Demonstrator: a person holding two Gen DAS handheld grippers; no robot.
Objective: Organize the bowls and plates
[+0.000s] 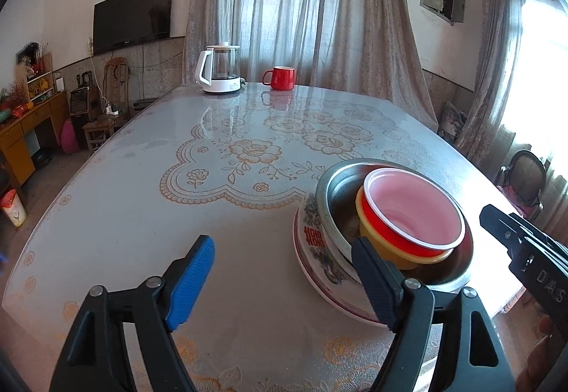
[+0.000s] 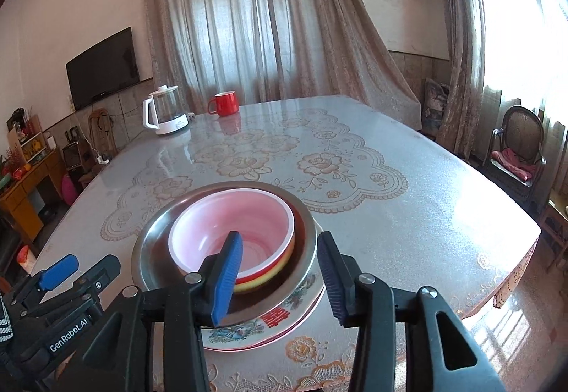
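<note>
Your left gripper [image 1: 284, 280] stood with its jaws wide apart and nothing between them; its blue-padded left finger [image 1: 191, 285] hung over bare tablecloth, while its right finger [image 1: 372, 280] sat just in front of the near-left rim of the stack. Your right gripper [image 2: 282, 280] was also open, less widely, and gripped nothing: its left finger [image 2: 227, 280] overlapped the near rim of the red bowl [image 2: 245, 236] and its right finger [image 2: 333, 276] lay just outside the steel bowl [image 2: 156, 232]; whether either pad touched a rim could not be told. Directly ahead of those fingers, the stack stood upright, every mouth opening upward, its axis vertical: the red bowl with a pink inside nested in a yellow bowl [image 2: 262, 282], both inside the steel bowl, that inside a patterned porcelain bowl [image 2: 248, 333] resting on a plate [image 1: 319, 289]. The red-and-yellow pair sat off-centre in the steel bowl. Well beyond the fingertips, at the table [image 1: 124, 214]'s far edge, stood a kettle [image 1: 220, 71] and a red mug [image 1: 280, 78].
</note>
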